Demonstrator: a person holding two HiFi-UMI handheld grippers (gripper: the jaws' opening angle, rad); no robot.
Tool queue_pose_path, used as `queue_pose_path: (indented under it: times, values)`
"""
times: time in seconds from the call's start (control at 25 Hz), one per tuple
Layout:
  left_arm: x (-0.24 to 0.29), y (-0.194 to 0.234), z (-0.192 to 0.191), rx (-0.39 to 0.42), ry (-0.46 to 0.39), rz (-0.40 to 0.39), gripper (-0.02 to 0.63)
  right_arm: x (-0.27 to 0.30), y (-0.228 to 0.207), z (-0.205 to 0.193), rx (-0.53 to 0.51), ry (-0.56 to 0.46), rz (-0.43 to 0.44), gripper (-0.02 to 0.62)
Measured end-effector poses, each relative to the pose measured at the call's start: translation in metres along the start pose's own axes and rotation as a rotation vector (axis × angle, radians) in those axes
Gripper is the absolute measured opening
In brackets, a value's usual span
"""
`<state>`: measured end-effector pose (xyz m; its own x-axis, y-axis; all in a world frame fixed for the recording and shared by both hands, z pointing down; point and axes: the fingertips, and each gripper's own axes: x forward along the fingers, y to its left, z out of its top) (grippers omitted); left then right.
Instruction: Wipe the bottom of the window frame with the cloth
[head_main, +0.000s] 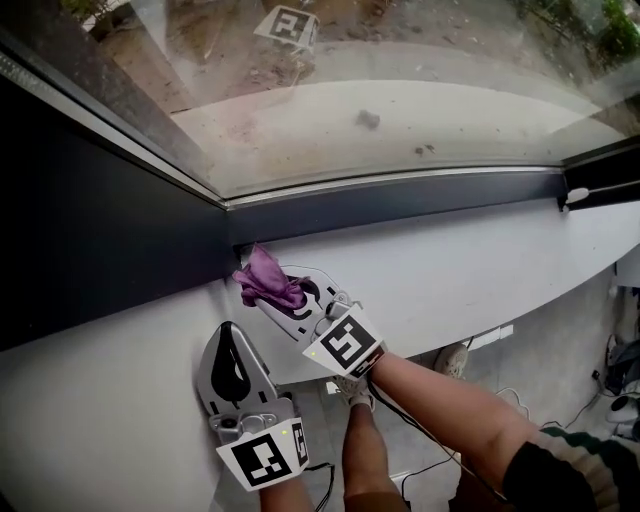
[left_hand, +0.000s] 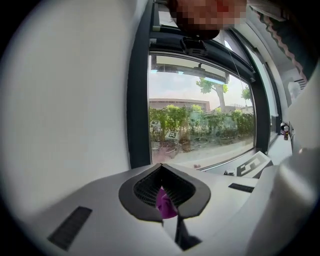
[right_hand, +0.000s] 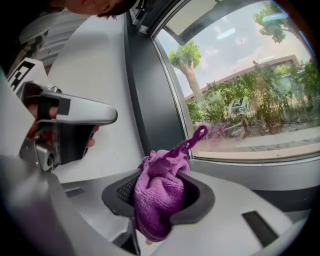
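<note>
One white sill (head_main: 480, 270), dark frame (head_main: 400, 200), purple cloth (head_main: 268, 281)

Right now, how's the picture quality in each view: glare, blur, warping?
Head view: even daylight, pale outside ledge washed out. Left gripper view: fisheye bows the window frame, corners black. Right gripper view: cloth sharp, bright sky, rim blurred.

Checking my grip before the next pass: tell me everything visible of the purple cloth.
The cloth is purple, terry-like, bunched into a wad with one thin loop sticking out. The right tool is shut on it, the wad bulging out between its jaws. It sits at the sill's left corner, against or just short of the dark bottom frame; contact is unclear. A small purple scrap shows in the shut left tool.
</note>
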<state>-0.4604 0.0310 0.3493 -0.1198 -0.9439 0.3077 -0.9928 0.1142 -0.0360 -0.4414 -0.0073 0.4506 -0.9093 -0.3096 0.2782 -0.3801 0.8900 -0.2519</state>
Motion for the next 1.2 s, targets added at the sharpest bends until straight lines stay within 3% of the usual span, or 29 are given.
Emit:
queue_pose_path:
  times: [0.32,0.6,0.84,1.2]
  values:
    - [0.017,0.002,-0.019,0.011,0.054,0.002,0.006,0.018,-0.004,-0.025,-0.024,0.083,-0.035,0.152]
    - [0.015,-0.001,-0.014,0.001,0.056,-0.009,0.006,0.023,-0.006,-0.035,-0.008,0.137,-0.037,0.152]
    - [0.017,-0.001,-0.014,0.038,0.070,-0.017,0.006,0.025,-0.007,-0.042,-0.001,0.174,-0.040,0.150]
    - [0.020,-0.022,-0.016,0.026,0.089,-0.036,0.005,-0.007,-0.031,-0.056,0.014,0.237,-0.083,0.147]
